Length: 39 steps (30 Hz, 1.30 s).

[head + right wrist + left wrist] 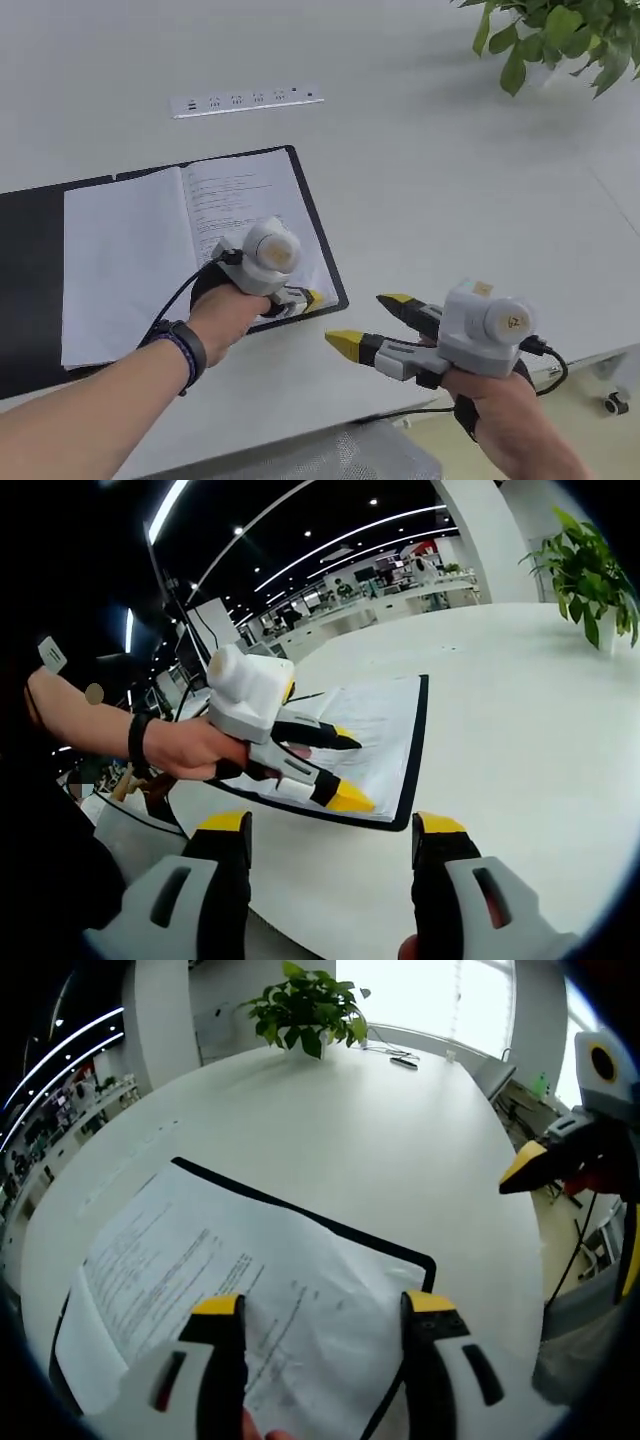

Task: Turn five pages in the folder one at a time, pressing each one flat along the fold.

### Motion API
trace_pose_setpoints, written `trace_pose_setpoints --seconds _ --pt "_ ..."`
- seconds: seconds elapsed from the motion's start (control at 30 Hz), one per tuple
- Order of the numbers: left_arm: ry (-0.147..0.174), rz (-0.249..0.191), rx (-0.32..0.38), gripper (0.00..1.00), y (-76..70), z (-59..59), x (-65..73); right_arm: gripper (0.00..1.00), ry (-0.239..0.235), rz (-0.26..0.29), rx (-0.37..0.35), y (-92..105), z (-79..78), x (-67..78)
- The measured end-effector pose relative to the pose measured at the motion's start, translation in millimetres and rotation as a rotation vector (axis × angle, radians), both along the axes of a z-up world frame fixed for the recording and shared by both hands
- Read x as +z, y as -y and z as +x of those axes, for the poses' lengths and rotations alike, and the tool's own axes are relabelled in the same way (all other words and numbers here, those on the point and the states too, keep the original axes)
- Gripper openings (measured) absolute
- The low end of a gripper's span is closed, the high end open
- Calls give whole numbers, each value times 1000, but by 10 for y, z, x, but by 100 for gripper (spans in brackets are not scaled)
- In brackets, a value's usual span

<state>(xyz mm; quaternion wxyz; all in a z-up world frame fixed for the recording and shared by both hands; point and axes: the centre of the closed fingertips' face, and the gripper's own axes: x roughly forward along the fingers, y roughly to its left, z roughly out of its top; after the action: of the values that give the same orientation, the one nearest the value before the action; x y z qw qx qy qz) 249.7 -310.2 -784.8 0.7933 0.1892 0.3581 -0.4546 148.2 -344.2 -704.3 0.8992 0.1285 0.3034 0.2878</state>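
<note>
so the open black folder [28, 260] with white printed pages is lying flat on the white worktop [450, 190], over on the left side of the head view. the left tongs [305, 298] sit over the bottom right corner of the right-hand page [240, 200], and they're spread wide, not pinching anything. in the left gripper view the two yellow tips frame the printed sheet right underneath them, with the folder's black edge just past it. can't tell if a tip is actually touching the paper. the right tongs [372, 322] are off the folder completely, over bare worktop just to the right of that same corner. their tips point back toward it and they're also spread apart with nothing in them. the right gripper view gets the left tongs side-on over the page corner. a white power strip [247, 101] lies beyond the folder, and a green leafy plant [560, 35] is at the far right corner.
</note>
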Motion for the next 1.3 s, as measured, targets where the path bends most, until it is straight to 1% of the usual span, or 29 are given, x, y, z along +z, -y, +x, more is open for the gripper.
trace_pose_setpoints --seconds 0.17,0.5,0.7,0.83,0.9,0.93,0.97,1.0,1.1,1.17,1.27,1.3 --pt "-12 -11 11 58 -23 40 4 63 3 21 -5 -22 64 9" --pt "-23 -34 12 58 -21 33 20 61 -2 26 14 -52 208 -33" --pt "-35 -47 18 58 -18 33 27 60 -2 48 15 -60 367 -41" --pt "-41 -53 34 55 -30 64 38 59 -8 48 28 -70 482 -76" --pt "-30 -44 27 54 -37 70 33 59 -8 49 36 -74 555 -86" --pt "-30 -42 24 54 -32 65 33 59 -8 50 37 -75 569 -87" --pt "-39 -46 27 56 -24 55 38 59 -8 52 41 -80 615 -85" --pt "-59 -60 27 60 4 23 48 59 -7 52 43 -82 644 -80" --pt "-52 -52 22 66 40 -17 39 59 2 57 44 -78 738 -48" --pt "-25 -31 26 68 59 -27 7 59 4 65 39 -80 782 -32" --pt "-7 -25 48 69 77 -21 -2 59 4 66 39 -77 796 -41" --pt "11 -11 43 69 72 -18 -14 59 3 65 39 -76 792 -45"
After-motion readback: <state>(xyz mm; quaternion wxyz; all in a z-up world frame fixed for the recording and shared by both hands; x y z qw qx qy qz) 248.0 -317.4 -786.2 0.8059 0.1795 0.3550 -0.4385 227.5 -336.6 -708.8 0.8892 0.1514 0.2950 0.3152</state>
